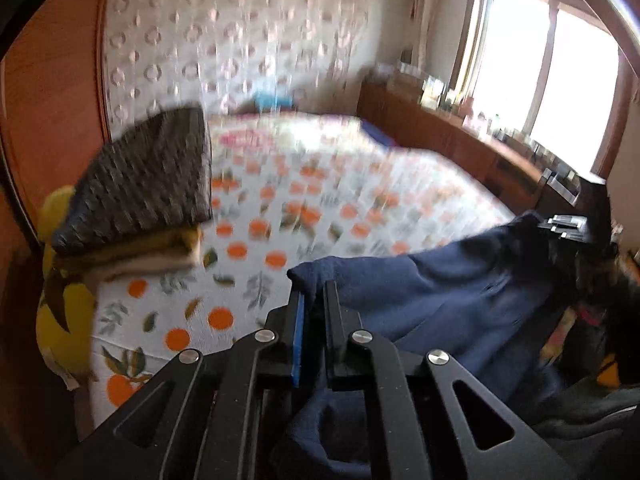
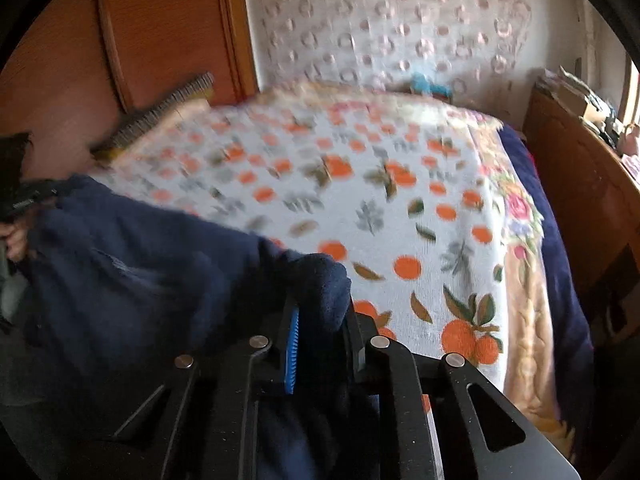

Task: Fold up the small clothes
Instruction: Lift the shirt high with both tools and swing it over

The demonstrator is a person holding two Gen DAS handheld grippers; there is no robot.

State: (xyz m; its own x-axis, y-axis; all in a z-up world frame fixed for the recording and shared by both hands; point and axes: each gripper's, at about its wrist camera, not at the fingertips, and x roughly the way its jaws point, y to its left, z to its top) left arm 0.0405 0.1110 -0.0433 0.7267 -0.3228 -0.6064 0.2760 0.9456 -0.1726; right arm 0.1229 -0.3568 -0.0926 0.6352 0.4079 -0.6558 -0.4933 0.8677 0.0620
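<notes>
Left wrist view shows the left gripper (image 1: pixel 314 300) with jaws clamped on one corner of the navy garment (image 1: pixel 440 292); the right gripper (image 2: pixel 320 320) pinches another, holding it above the bed (image 2: pixel 360 200). Next, I judge: spread it flat there.

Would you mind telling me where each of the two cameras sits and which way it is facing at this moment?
Left wrist: on the left gripper, looking along its fingers, shut on the navy garment, across the orange-print bedspread to the wallpapered wall; the right gripper shows far right.
Right wrist: on the right gripper, shut on the same garment, facing that wall; the left gripper and a hand show at left.
Shared: garment, bedspread, folded stack.
</notes>
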